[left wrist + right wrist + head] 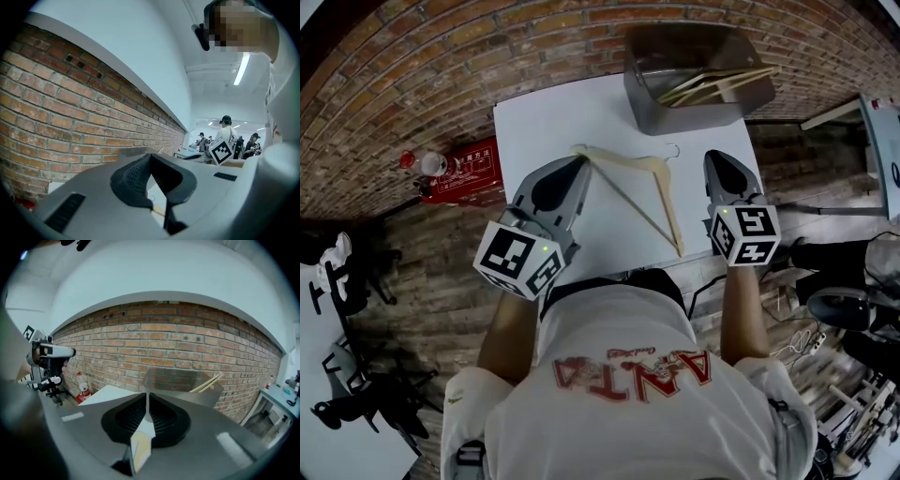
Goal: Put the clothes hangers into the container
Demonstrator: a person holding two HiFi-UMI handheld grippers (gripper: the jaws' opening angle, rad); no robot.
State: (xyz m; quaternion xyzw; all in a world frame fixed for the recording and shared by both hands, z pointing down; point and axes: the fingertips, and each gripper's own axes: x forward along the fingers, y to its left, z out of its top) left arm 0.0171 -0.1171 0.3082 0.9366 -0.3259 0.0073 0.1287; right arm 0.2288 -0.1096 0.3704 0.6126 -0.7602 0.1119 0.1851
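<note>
Clothes hanger, white table, ANTA shirt

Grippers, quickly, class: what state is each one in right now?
Left gripper: closed at the tips; the hanger shows below them, but a grip cannot be told.
Right gripper: closed, holding nothing.

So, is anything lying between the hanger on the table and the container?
Nothing visible does. Only bare table lies between the hanger and the container at the far edge, whose open top already holds other hangers.
</note>
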